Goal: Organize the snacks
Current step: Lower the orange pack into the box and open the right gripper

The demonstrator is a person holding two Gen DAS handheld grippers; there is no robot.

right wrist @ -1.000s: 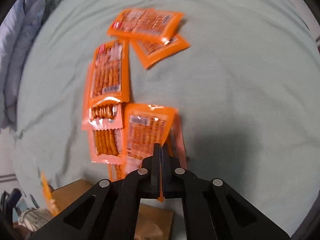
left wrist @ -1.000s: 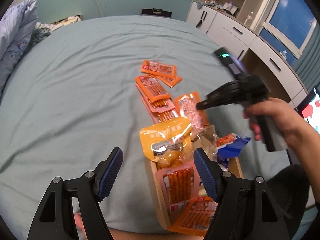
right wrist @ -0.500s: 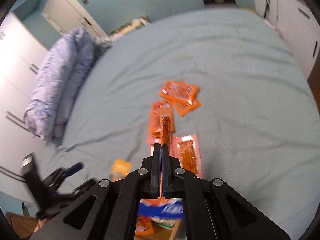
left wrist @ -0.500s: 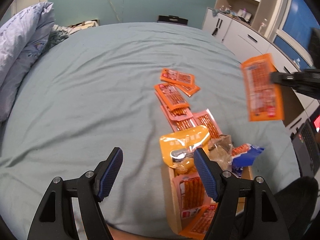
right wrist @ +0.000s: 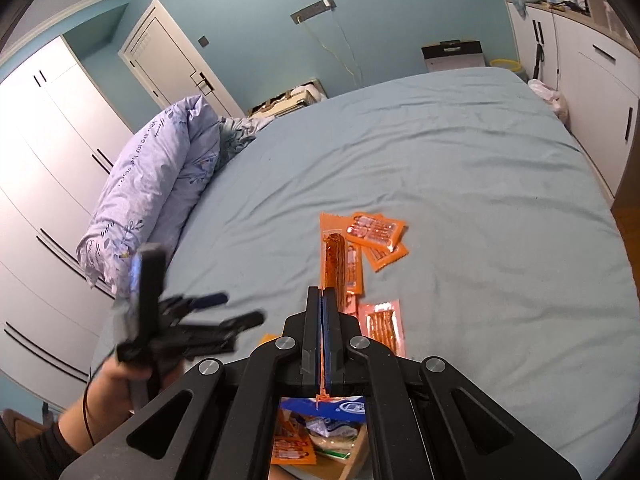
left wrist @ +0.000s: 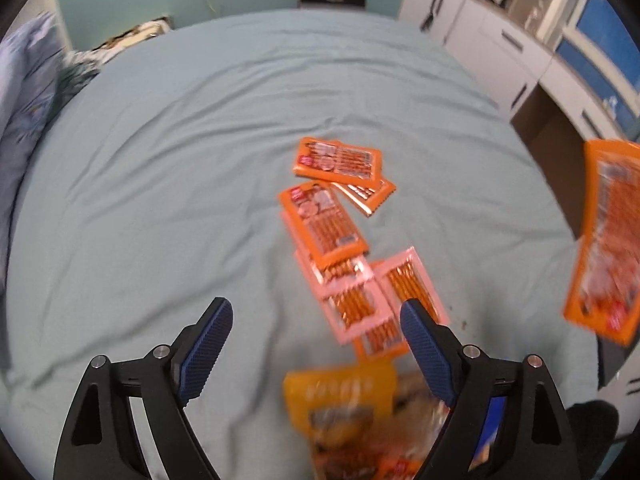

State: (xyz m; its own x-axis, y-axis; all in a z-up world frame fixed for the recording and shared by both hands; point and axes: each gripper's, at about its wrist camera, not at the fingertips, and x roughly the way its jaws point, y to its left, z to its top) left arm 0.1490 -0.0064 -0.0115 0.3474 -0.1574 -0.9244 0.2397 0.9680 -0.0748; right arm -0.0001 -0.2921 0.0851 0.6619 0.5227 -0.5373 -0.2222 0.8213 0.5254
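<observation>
My right tongs (right wrist: 322,300) clamp an orange snack packet (right wrist: 335,268) edge-on above the bed (right wrist: 460,184).
Below me, the box (right wrist: 344,466) holds packets; more orange packets (right wrist: 374,232) lie ahead.

Blurred yellow packet (left wrist: 340,396), contents unreadable.

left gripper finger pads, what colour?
Dark blue, ribbed pads on the black left gripper. Clearest in the left wrist view.

Orange snack packet (right wrist: 335,268) hangs edge-on, pinched and lifted off the bed — same packet seen flat at right (left wrist: 608,240). Loose orange and pink packets (left wrist: 340,236) overlap in a row on the sheet; box of snacks (right wrist: 320,444) just below — partly hidden
</observation>
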